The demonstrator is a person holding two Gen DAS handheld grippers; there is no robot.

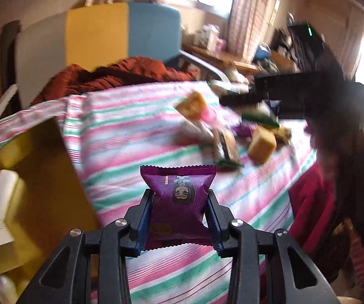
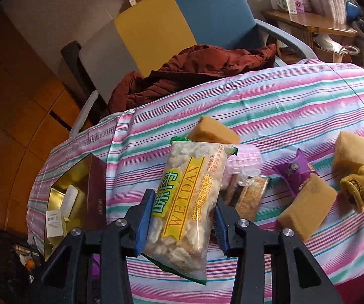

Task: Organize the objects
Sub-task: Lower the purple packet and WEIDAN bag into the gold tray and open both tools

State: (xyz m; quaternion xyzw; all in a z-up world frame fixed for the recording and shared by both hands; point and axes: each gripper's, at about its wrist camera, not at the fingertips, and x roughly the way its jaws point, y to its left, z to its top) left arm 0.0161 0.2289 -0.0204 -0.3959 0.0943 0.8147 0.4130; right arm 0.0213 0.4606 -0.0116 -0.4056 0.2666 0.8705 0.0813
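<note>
Above the striped cloth (image 2: 296,96), my right gripper (image 2: 182,223) is clamped on a clear, crinkly packet of pale crackers (image 2: 187,202), its yellow band printed WEIDAN and its ends edged in green. The packet stands lengthwise between the blue pads, which press its lower half from either side; its top tilts away from me, over the cloth.

My left gripper (image 1: 179,217) pinches a small glossy purple sachet (image 1: 179,202) with zigzag-cut ends and a cartoon face; the pads squeeze its sides so the foil waists inward, and it too is lifted off the cloth.

On the cloth, beyond the cracker packet, lie blocky yellow sponges (image 2: 306,212), rough and porous, a second purple sachet (image 2: 293,172), a clear packet of brown bars (image 2: 250,197), a ridged pink plastic piece (image 2: 245,157) and a small knitted yellow hat (image 2: 359,187).

At the cloth's left edge sits an open box (image 2: 98,177), dark red outside and lined in shiny gold, with white cartons inside. Behind the cloth, a quilted rust-red jacket (image 2: 194,71) is heaped on a chair with a yellow and blue back (image 2: 182,17).
</note>
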